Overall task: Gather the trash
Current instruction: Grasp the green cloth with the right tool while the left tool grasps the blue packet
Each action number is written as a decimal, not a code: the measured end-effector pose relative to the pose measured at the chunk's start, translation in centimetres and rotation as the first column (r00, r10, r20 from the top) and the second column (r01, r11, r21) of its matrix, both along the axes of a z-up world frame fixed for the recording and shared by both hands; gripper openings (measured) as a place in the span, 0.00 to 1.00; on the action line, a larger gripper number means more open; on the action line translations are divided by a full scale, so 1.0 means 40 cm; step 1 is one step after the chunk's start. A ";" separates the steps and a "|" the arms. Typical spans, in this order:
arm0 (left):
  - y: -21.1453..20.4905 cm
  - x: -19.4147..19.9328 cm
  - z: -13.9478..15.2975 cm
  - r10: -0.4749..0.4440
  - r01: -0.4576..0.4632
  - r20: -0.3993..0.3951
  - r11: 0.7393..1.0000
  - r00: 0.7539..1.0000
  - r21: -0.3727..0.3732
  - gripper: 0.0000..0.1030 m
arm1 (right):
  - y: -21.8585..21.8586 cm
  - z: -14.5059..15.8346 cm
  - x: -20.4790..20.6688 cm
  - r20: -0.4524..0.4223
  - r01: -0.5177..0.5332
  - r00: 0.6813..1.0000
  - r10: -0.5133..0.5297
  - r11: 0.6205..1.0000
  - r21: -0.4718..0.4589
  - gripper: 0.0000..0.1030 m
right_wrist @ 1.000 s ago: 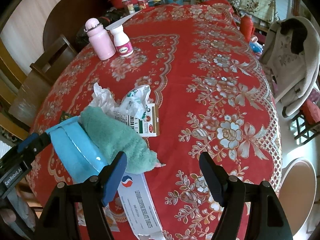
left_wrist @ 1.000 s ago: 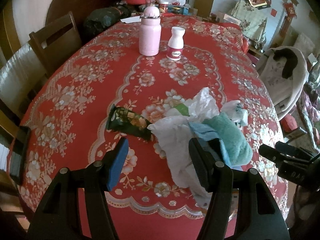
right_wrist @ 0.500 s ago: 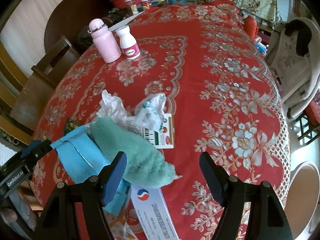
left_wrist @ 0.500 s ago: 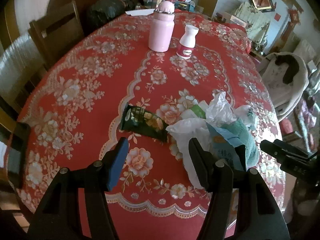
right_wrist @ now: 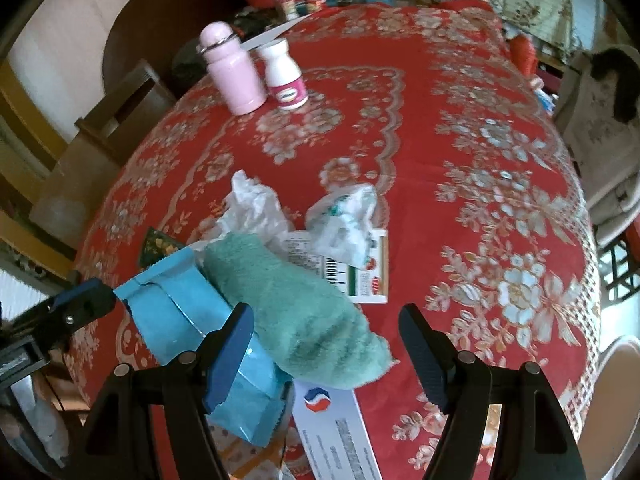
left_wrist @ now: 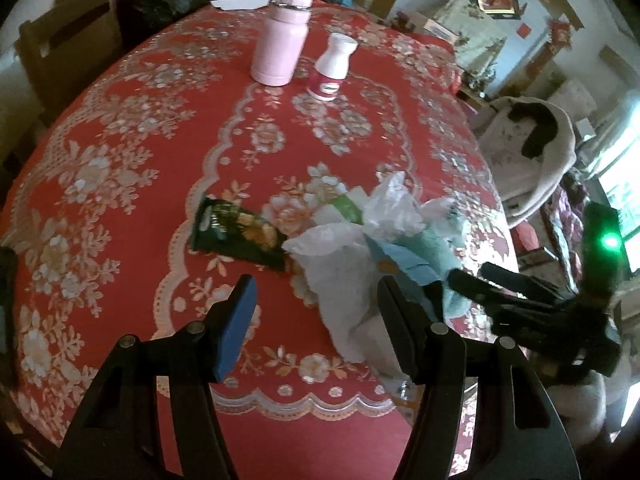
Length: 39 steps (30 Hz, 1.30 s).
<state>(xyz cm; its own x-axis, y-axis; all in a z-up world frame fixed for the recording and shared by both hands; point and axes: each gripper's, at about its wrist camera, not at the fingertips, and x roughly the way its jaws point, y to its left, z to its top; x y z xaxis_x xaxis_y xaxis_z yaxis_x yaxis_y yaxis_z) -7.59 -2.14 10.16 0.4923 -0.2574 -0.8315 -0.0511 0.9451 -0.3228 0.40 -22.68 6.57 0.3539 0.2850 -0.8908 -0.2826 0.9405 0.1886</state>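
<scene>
Two grippers, one trash heap

Both my left gripper [left_wrist: 316, 320] and right gripper [right_wrist: 326, 350] gape apart, holding nothing. Crumpled paper [right_wrist: 256, 208], a teal cloth [right_wrist: 296, 312] and a blue packet [right_wrist: 180, 304] cluster at lower left of the red tablecloth [right_wrist: 460, 128].

Lighting: soft indoor daylight, dim toward frame corners. Blown-out window [left_wrist: 624, 216] at right of left view. Motion blur across both views. Strong fisheye curvature; black vignette at edges.
</scene>
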 end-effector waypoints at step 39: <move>-0.028 0.028 -0.117 0.064 -0.097 -0.138 0.964 0.988 -0.246 0.59 | -0.220 0.056 -0.091 0.034 0.138 0.989 -0.144 0.981 0.135 0.35</move>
